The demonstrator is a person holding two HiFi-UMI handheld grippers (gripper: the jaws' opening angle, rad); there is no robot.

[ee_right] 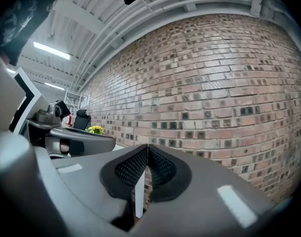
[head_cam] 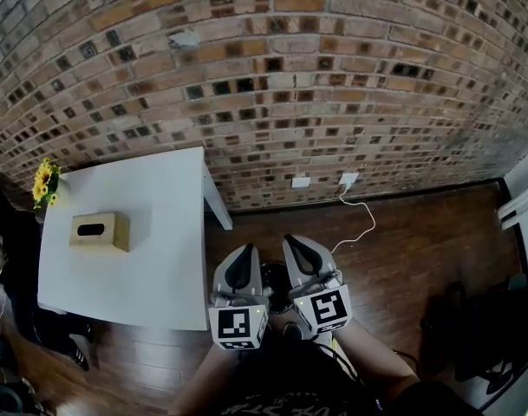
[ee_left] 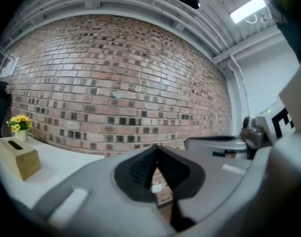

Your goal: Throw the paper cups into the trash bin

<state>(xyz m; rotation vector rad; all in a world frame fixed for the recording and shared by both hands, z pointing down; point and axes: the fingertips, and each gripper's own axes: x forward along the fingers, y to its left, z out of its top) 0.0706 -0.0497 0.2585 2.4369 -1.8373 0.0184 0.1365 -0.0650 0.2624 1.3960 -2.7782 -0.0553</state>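
Observation:
No paper cup or trash bin shows in any view. In the head view both grippers are held side by side low in the middle, over the wooden floor and pointing toward the brick wall. My left gripper (head_cam: 244, 251) (ee_left: 156, 148) has its jaws closed tip to tip with nothing between them. My right gripper (head_cam: 294, 243) (ee_right: 148, 147) is likewise shut and empty. Each gripper view shows the other gripper's grey body beside it, the right one (ee_left: 224, 144) and the left one (ee_right: 81, 139).
A white table (head_cam: 159, 232) stands at the left with a tan tissue box (head_cam: 100, 230) and yellow flowers (head_cam: 45, 180) on it. A white cable (head_cam: 363, 219) runs from wall outlets (head_cam: 301, 182) across the floor. Dark objects (head_cam: 480, 328) lie at the right.

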